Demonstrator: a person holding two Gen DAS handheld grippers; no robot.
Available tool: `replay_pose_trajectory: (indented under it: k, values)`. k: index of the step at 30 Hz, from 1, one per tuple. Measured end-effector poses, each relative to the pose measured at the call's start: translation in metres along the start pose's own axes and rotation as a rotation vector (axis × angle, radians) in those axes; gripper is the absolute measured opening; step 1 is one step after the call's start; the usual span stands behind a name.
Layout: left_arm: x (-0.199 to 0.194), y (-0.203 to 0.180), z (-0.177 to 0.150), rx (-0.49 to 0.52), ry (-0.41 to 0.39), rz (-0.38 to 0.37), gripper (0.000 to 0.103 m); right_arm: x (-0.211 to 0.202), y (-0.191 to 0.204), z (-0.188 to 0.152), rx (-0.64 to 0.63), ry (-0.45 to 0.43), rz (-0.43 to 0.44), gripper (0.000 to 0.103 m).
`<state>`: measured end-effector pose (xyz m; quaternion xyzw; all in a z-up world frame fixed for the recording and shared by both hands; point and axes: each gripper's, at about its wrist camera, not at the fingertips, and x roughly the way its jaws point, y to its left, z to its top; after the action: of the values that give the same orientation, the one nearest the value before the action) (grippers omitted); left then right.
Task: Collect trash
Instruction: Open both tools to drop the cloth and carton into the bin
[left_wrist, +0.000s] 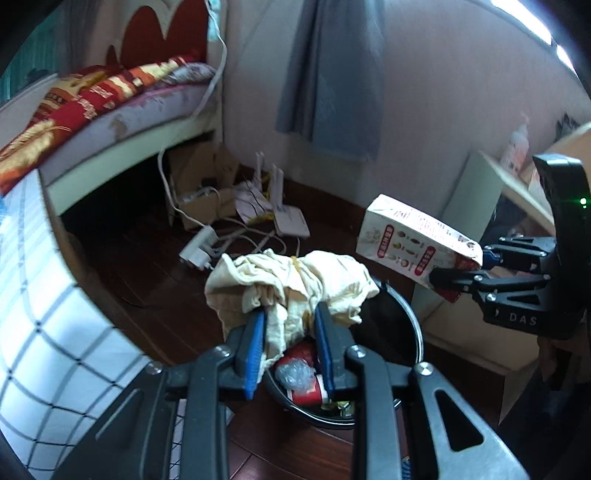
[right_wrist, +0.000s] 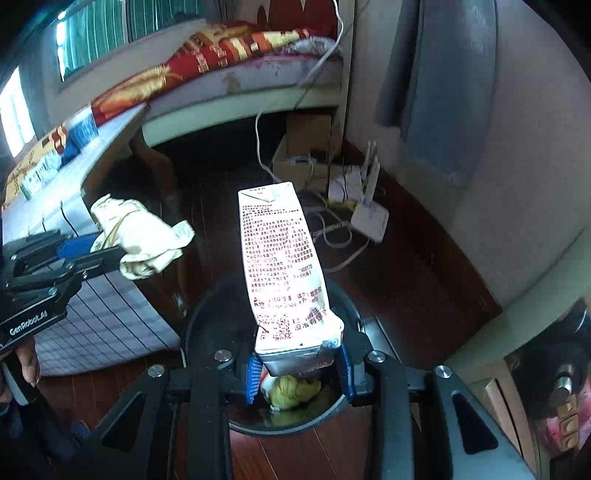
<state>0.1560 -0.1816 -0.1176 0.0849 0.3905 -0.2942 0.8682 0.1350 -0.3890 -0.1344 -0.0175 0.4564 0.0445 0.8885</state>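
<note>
A cream cloth (left_wrist: 291, 284) is clamped by the left tool (left_wrist: 290, 332), a carton (right_wrist: 284, 266) by the right tool (right_wrist: 299, 365); the bin (left_wrist: 410, 317) at lower centre is largely hidden beneath.

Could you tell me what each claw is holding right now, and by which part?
The left claw grips a crumpled cream cloth by its bunched lower folds; the right claw pinches a white printed carton at its crushed end.

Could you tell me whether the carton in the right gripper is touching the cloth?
Apart. In the right wrist view, dark floor shows between the carton in the right gripper and the cloth at the left.
</note>
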Motion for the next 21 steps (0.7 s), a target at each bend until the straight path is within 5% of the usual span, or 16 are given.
replay_pose_trajectory:
  k: [12,13,14,15,16,17,21]
  values:
    - [0.067,-0.019,-0.011,0.036,0.182,-0.051,0.035,0.083,-0.008,-0.018,-0.06,0.207,0.091,0.036]
    - [0.071,-0.019,-0.014,0.04,0.191,-0.053,0.046,0.091,-0.01,-0.019,-0.066,0.224,0.082,0.038]
    - [0.075,-0.018,-0.016,0.037,0.209,-0.033,0.066,0.096,-0.013,-0.021,-0.062,0.236,0.067,0.046]
    - [0.075,-0.016,-0.017,0.027,0.213,-0.006,0.074,0.1,-0.018,-0.025,-0.048,0.257,0.037,0.081]
    - [0.07,-0.014,-0.02,0.006,0.201,0.018,0.086,0.102,-0.021,-0.027,-0.041,0.273,0.026,0.1]
    - [0.065,-0.01,-0.021,-0.014,0.194,0.04,0.1,0.1,-0.022,-0.027,-0.04,0.271,0.022,0.1]
    - [0.041,0.0,-0.024,-0.062,0.145,0.111,0.103,0.088,-0.03,-0.023,-0.021,0.219,-0.03,0.103]
